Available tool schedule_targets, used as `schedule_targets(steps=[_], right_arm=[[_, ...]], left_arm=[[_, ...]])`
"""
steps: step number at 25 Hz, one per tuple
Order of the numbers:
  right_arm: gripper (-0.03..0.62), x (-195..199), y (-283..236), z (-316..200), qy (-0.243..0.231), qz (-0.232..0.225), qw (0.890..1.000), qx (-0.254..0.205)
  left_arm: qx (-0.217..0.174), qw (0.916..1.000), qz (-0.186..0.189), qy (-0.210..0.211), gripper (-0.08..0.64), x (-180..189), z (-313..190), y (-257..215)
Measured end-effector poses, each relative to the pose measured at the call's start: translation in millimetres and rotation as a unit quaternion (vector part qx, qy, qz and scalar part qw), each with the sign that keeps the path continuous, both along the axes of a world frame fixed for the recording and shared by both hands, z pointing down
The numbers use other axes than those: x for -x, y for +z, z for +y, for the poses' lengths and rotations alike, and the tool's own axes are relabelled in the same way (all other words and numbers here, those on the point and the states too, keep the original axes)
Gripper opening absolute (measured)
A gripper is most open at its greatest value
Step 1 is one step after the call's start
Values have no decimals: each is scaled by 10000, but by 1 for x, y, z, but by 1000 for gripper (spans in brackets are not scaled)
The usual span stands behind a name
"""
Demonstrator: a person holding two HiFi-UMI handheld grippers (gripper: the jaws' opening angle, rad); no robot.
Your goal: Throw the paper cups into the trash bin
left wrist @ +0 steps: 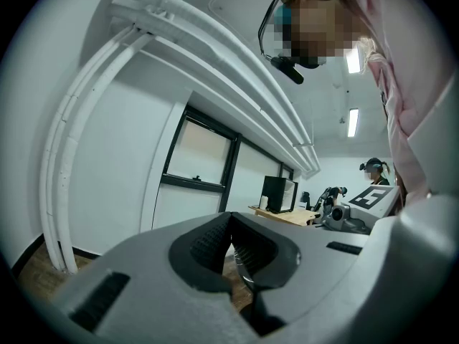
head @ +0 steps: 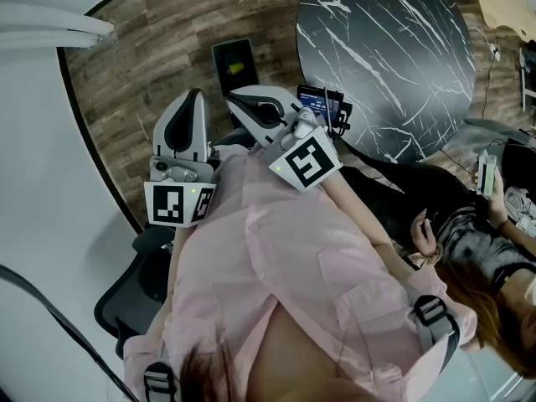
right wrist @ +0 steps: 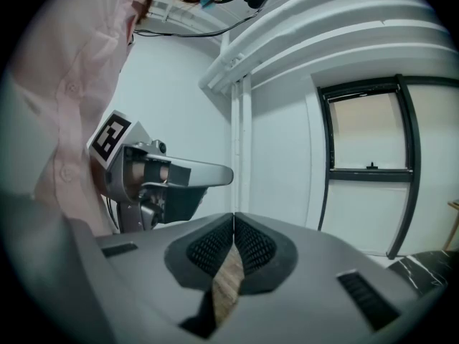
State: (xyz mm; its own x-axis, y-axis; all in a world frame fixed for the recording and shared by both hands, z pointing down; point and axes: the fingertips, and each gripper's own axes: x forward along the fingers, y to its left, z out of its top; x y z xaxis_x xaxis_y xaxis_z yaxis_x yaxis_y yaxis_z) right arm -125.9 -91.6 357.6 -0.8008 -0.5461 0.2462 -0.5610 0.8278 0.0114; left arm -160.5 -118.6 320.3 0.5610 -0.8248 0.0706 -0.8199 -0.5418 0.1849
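Left tool: closed; the ribbed pads meet at their tips with nothing between them, and only wood floor shows through the slot below.
Right tool: closed, pad tips pressed together and empty; the same wood grain shows in the gap underneath.
Position of tools: both are held close against the person's pink shirt, side by side and near each other, touching nothing but the hands that carry them.
Tabletop: round, black with white veins, ahead and to the right, apart from both tools.
Paper cups, trash bin: no view lets me place them.
Hidden: the hands are covered by the shirt and the marker cubes.
Hard to make out: a small dark device on the floor.
Cut off: a seated second person at the right edge.
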Motion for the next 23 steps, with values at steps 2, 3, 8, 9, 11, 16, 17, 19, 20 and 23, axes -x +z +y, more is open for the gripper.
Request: schedule_targets(steps=[2,3,8,9,11,16,17,19,20,23], right_arm=[[29,-1,1,-1,16,16,10000,14],[29,-1,1,-2,22,26,10000,19],[29,0,-1,1,35,33,10000,39],[29,0,-1,2,40,17,10000,42],[29,1,-1,2,37,-6,10000,31],[29,0,-1,3,46,20,10000,-4],[29,-1,-1,3,52,23,10000,-4],[29,0,-1,3,55,32,10000,-3],[29,0,-1,4,53,34,10000,-1],[29,3,-1,4,38,27,10000,8]], left_arm=[[9,10000,5,-1,15,0,-1,0],[15,10000,8,-2,15,0,-1,1],[39,10000,27,10,15,1,1,-1],[44,10000,28,7,15,2,1,-1],[46,10000,28,-3,15,2,1,0],[73,10000,46,7,15,2,2,1],[73,10000,50,11,15,2,2,1],[67,10000,53,13,15,2,2,0],[64,10000,53,10,15,3,2,0],[62,10000,52,-16,15,5,3,0]])
